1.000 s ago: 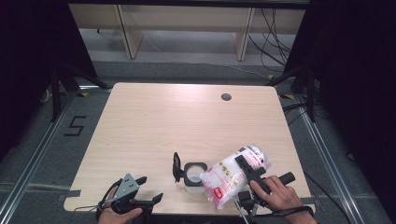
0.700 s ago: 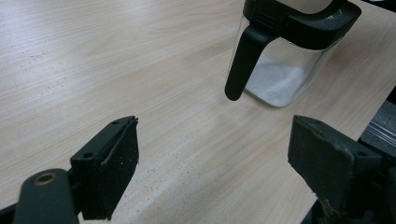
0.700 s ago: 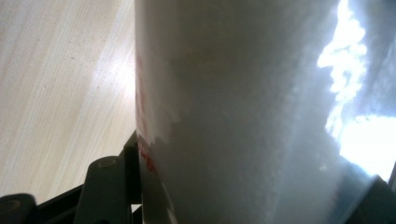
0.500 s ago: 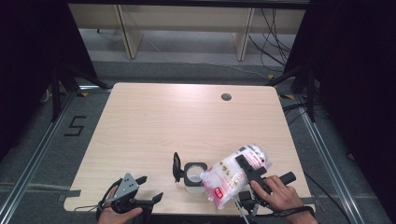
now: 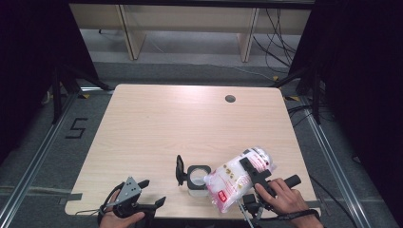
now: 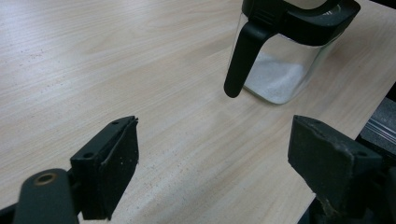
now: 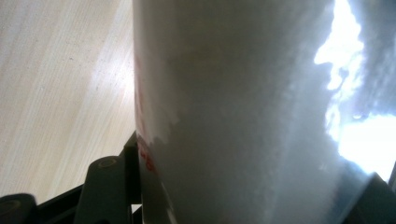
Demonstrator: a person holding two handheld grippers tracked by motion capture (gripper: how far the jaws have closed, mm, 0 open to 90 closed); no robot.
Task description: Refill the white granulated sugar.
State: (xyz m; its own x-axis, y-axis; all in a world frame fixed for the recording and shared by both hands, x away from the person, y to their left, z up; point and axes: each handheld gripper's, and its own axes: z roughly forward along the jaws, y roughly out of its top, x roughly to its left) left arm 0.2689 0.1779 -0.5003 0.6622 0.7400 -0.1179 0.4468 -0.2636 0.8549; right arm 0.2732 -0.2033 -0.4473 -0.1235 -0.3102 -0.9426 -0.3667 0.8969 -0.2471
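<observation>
Nothing has shifted: my right gripper [image 5: 254, 173] clamps the sugar bag [image 5: 237, 178], tilted toward nine o'clock over the glass jar [image 5: 197, 179]; keep pouring steadily, left gripper [image 5: 154, 194] unclenched.

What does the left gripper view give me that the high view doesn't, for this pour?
Left gripper view alone: white granules at the bottom of the glass jar, and the left gripper with open jaws holding nothing. High view alone: the right gripper clamped on the tilted bag, whose lower end is at the jar's open top, lid flipped up. Both share the jar and the wooden table.
</observation>
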